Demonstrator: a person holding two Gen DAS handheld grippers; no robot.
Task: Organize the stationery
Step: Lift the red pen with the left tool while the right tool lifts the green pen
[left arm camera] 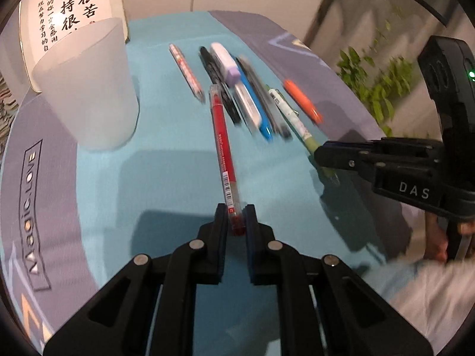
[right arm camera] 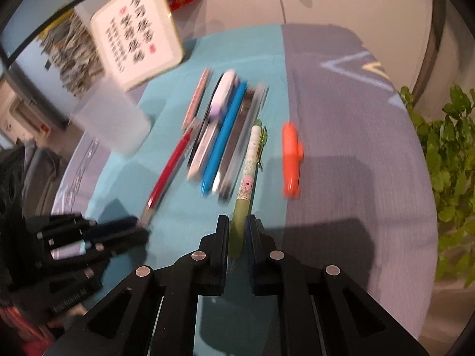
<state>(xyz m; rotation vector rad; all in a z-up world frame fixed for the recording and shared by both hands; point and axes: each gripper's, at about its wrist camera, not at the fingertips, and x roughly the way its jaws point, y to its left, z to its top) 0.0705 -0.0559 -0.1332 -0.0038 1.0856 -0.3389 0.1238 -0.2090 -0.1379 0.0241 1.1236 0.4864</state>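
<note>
Two grips | left gripper pinches red pen (tip end) | right gripper pinches green pen

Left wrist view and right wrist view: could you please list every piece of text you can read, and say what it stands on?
"Magic.LOVE": on the grey mat, in a boxed label.
"DAS": on the right tool, which is shut on the green pen.
"坚持", "很苦": large characters on the white sign; its smaller columns are too small to read reliably.
Red pen, held by the left tool: barcode and print too small.
</note>
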